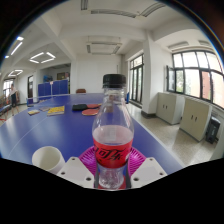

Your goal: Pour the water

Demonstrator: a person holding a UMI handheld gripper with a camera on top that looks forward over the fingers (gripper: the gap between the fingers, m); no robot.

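— What lies on the blue table (40, 125) besides the job's own things?
— Flat coloured pieces: a red one (90, 112), a yellow one (55, 110) left of it, something dark (80, 106) behind them.
— And past the table?
— Windows (195, 72) to its right, pale cabinets (180, 110) beneath them, ceiling lights (42, 57) above.

Daylight floods in from the windows (190, 72) at three o'clock. Ceiling lights (42, 57) glow at ten o'clock. Straight lines bow near the rim.

The handheld gripper (111, 172) has two white, angular plastic fingers (73, 172) bearing magenta pads (90, 158) on their inner faces.
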